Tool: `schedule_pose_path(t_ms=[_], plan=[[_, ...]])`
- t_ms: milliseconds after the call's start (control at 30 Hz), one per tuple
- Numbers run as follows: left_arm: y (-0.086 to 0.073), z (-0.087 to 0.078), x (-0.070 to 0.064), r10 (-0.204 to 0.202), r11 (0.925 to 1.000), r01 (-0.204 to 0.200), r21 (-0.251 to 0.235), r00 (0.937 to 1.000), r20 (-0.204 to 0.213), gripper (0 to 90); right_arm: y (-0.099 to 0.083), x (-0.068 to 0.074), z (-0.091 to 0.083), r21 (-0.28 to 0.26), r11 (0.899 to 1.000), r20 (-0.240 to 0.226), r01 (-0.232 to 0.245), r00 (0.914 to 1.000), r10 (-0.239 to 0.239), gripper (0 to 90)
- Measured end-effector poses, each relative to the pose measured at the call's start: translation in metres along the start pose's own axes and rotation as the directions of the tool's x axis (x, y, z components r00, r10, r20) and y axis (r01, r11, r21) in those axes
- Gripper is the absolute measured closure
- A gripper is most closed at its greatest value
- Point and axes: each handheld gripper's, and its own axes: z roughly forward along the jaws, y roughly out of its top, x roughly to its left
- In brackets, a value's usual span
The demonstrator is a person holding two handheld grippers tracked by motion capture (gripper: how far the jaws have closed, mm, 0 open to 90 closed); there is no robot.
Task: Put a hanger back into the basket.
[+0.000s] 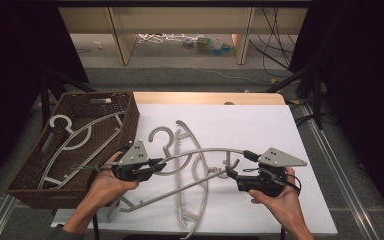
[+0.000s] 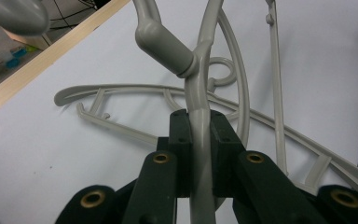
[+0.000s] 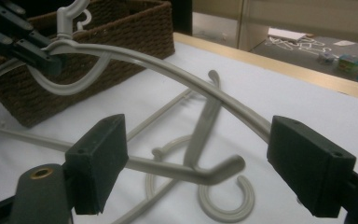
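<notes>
Desk (image 1: 280, 125): white, basket (image 1: 130, 120) at left | left hand-held gripper (image 1: 156, 163): clamped on hanger (image 1: 205, 151) near its hook | right hand-held gripper (image 1: 232, 174): jaws spread around hanger's end

Grey hangers (image 1: 200, 170); dark brown woven basket (image 1: 130, 125); white table top (image 1: 260, 125); black tongs (image 2: 199, 140).

A lab: black curtains (image 1: 10, 45); loose cables (image 1: 272, 42) on the floor.
</notes>
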Motion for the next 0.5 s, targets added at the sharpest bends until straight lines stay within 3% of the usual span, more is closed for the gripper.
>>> schedule_pose_path(t_ms=[33, 233, 367, 500], plan=[[0.0, -0.003, 0.001, 0.011, 0.9998, -0.011, 0.015, 0.9999, -0.004, 81.8, -0.001, -0.001, -0.001, -0.003, 1.0, 0.01, -0.002, 0.9999, 0.002, 20.3], [-0.004, -0.012, 0.004, -0.052, 0.9984, 0.051, -0.025, 0.9981, -0.032, 81.8, -0.009, 0.0, -0.004, -0.058, 0.998, 0.022, -0.023, 0.9995, 0.025, 17.9], [-0.003, -0.022, 0.008, -0.071, 0.9969, 0.069, -0.038, 0.9964, -0.047, 81.8, -0.013, -0.001, -0.006, -0.077, 0.997, 0.037, -0.028, 0.9988, 0.031, 17.2], [0.001, -0.029, 0.006, -0.082, 0.9953, 0.079, -0.056, 0.9948, -0.06, 81.8, -0.017, 0.0, -0.006, -0.065, 0.997, 0.042, -0.03, 0.9986, 0.032, 17.0]])
